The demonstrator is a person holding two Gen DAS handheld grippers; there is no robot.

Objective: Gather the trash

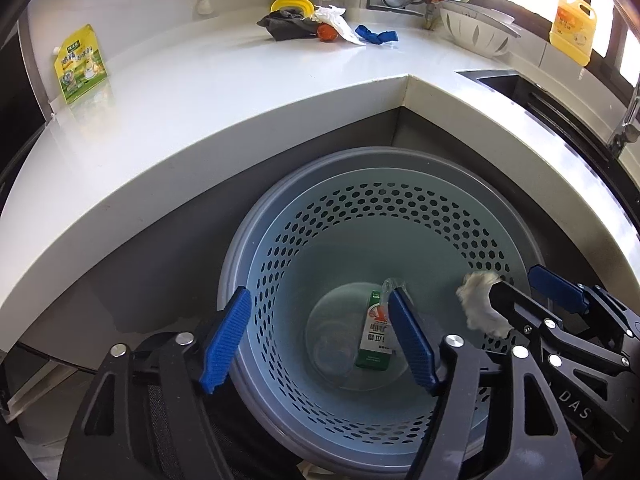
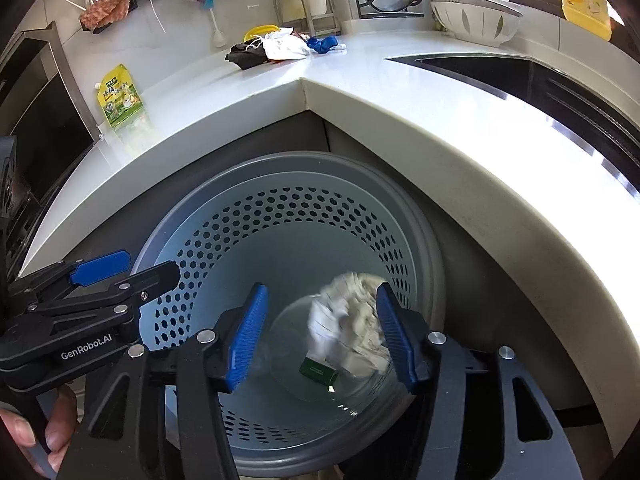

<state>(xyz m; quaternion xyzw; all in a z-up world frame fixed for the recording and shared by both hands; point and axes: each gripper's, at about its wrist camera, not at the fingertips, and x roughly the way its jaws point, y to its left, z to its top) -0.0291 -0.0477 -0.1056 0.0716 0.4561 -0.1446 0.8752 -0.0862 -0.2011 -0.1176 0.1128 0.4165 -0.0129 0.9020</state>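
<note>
A light-blue perforated trash basket point(image 1: 360, 208) stands on the floor below the counter corner; it also shows in the right wrist view point(image 2: 280, 208). A green and white carton point(image 1: 374, 340) lies on its bottom, also in the right wrist view point(image 2: 318, 372). My left gripper point(image 1: 320, 340) is open and empty over the basket. My right gripper point(image 2: 320, 336) is open over the basket, and a crumpled white paper wad point(image 2: 352, 328) lies against its right finger, blurred. In the left wrist view the wad point(image 1: 480, 304) shows at the right gripper's tip.
On the white counter point(image 1: 240, 92) lie a yellow-green pouch point(image 1: 80, 66) at the left and a pile of dark cloth, white bag and blue scraps point(image 1: 320, 26) at the back. A white bowl point(image 1: 476, 32), a yellow bottle point(image 1: 572, 32) and a sink point(image 2: 520, 76) are at the right.
</note>
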